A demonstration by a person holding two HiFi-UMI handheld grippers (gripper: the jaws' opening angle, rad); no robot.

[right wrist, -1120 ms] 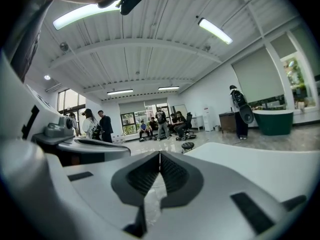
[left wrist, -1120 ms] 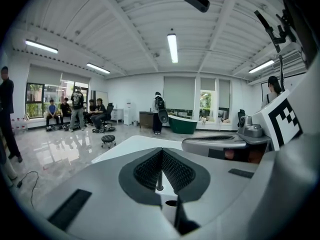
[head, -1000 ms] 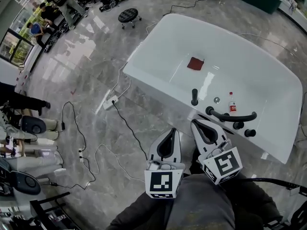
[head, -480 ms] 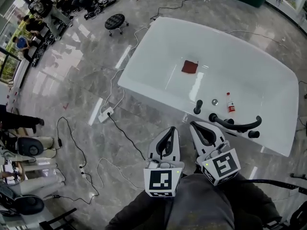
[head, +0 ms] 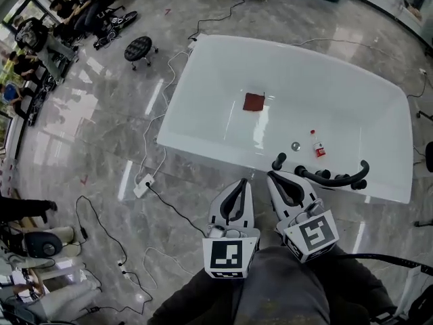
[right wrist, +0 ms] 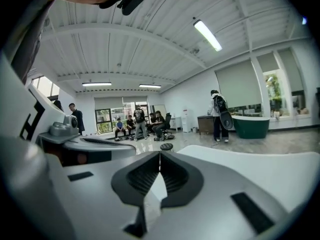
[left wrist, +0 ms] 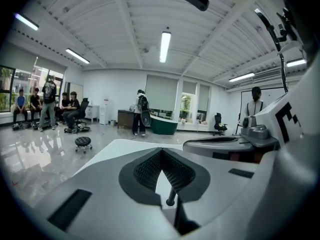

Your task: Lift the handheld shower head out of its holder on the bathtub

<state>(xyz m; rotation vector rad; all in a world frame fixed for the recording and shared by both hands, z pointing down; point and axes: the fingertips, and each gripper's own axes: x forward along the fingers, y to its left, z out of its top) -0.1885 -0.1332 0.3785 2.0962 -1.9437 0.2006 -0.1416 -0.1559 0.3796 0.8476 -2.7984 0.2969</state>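
Note:
The black handheld shower head [head: 278,161] stands upright in its holder on the near rim of the white bathtub [head: 203,144]. A curved black spout [head: 331,176] and black knobs sit to its right on the same rim. My left gripper [head: 239,183] is shut and empty, just short of the rim and left of the shower head. My right gripper [head: 276,177] is also shut and empty, its tip close below the shower head. In the left gripper view the jaws of the left gripper [left wrist: 161,152] meet, and in the right gripper view the right gripper [right wrist: 160,153] is shut too.
Inside the tub lie a red cloth [head: 254,101], a small bottle [head: 316,145] and the drain [head: 295,145]. Cables and a power strip [head: 142,185] cross the grey floor at the left. A black stool [head: 141,47] and seated people are at the far left.
The tub has drawn nearer in the head view. Both grippers have moved up to its near rim, still shut and side by side.

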